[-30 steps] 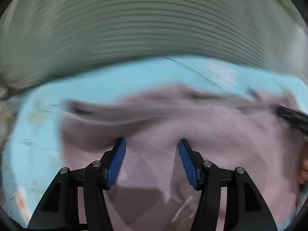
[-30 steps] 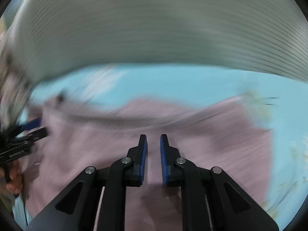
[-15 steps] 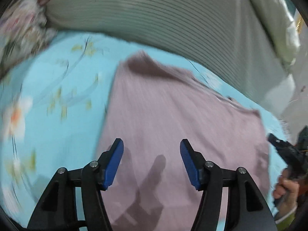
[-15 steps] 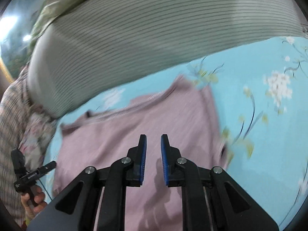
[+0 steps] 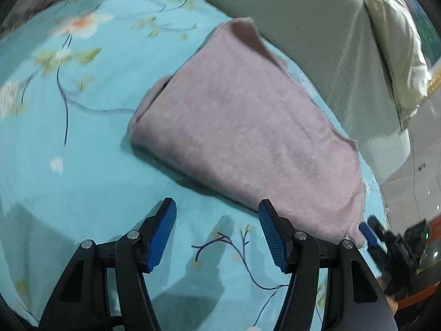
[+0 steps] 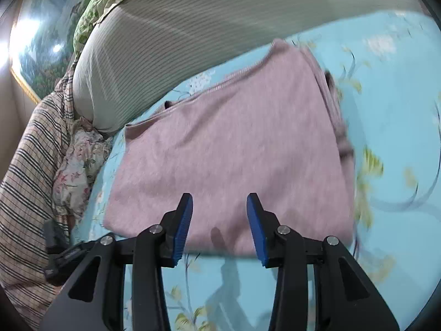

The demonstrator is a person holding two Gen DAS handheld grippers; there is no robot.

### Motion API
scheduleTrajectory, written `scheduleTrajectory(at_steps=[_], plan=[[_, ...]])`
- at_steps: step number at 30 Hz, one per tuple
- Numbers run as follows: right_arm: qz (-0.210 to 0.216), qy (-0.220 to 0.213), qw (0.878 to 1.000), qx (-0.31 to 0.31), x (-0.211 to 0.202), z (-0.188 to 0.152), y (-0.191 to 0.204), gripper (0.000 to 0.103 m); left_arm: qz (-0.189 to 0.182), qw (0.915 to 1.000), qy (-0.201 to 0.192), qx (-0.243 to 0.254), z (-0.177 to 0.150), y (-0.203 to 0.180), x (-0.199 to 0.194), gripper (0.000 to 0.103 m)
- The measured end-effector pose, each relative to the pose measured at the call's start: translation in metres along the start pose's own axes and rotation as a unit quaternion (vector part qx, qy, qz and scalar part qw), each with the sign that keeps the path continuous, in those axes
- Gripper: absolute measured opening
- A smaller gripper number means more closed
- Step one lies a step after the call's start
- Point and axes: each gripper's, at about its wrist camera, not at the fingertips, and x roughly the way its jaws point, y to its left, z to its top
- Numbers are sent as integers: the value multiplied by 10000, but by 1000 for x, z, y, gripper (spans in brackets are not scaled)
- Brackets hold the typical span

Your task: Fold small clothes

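**Both grippers empty, the folded garment lying flat on the bed**

The soft mauve knitted garment (image 5: 248,127) lies folded into a rough rectangle on the turquoise floral bedsheet (image 5: 82,165), its stitched hem edge turned towards the grey ribbed bolster cushion (image 5: 330,41) at the far side. I judge it lies flat like this so the layers stay stacked and the near fold sits where I can reach it.

My left gripper (image 5: 217,231) is spread wide and carries nothing; it hangs over bare sheet just short of the garment's near edge, the right finger close to the cloth's corner. My right gripper (image 6: 219,226) is also parted, somewhat less widely, and empty, its fingers over the near fold of the garment. I read this as a pause between folds, both grippers free to take the next edge or to press the stack smooth.

At the left of the right wrist view a striped checked fabric (image 6: 30,165) and a small floral-print cloth (image 6: 80,160) lie bunched beside the bolster.

I can read no brand, label or writing on the garment or the bedding.
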Motion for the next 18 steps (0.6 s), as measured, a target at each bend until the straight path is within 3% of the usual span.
scheduleTrajectory(at_steps=[3, 10, 14, 16, 18], plan=[[14, 103, 9999, -89, 2, -5, 7, 42, -106, 9996, -164, -224, 8, 1, 4, 70], [75, -5, 9999, -135, -6, -2, 16, 43, -141, 9947, -475, -898, 46, 20, 26, 69], [110, 39, 9999, -111, -2, 0, 15, 43, 49, 9939, -663, -884, 62, 18, 35, 67], [137, 57, 9998, -106, 0, 0, 15, 43, 244, 9935, -761, -815, 66, 13, 38, 57], [166, 88, 9997, -130, 3, 4, 16, 43, 252, 9944, -737, -715, 70, 10, 41, 18]])
